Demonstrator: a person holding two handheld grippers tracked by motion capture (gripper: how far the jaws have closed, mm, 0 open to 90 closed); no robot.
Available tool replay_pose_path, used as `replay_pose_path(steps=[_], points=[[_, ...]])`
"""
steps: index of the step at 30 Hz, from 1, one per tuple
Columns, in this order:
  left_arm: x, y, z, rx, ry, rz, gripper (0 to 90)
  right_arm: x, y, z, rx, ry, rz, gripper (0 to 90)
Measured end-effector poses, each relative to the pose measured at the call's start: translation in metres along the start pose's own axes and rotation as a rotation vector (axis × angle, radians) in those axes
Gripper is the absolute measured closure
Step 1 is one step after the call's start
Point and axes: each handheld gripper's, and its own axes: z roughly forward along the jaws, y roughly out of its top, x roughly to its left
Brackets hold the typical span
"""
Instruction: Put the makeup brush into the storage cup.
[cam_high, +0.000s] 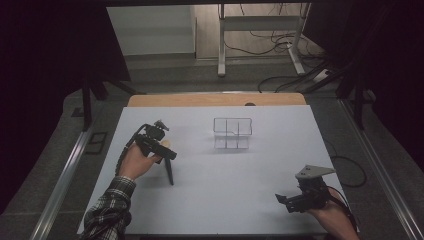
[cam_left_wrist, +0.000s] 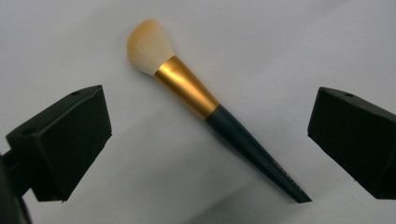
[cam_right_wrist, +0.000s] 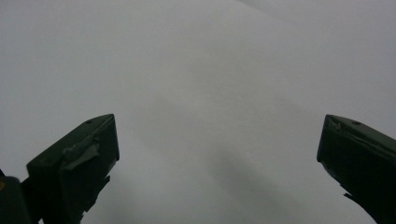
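Brush (cam_left_wrist: 212, 112) — flat on the white table (cam_high: 240, 190), left of centre, untouched, bristles toward the far side. Left gripper (cam_left_wrist: 208, 140) above it — jaws spread wide. Right gripper (cam_right_wrist: 217, 168) near right corner, jaws spread, holding nothing. Clear organiser (cam_high: 232, 133) mid-table.

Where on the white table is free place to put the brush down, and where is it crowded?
Bare table lies between the left gripper and the right gripper, also right of the clear organizer. It is crowded on the left, where the makeup brush lies between the open jaws.
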Motion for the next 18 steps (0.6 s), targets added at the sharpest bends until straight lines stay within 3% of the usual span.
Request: replay_pose_path(steps=[10,18], points=[[-0.0019,0.0074,0.0032,0.003,-0.015,-0.007,0.0,0.0001,-0.0001,0.0001,0.001,0.003,-0.002,0.0],[0.0006,0.0071,0.0099,0.020,0.003,-0.014,0.0,0.0010,-0.0001,0.0007,0.006,0.007,-0.006,0.0]])
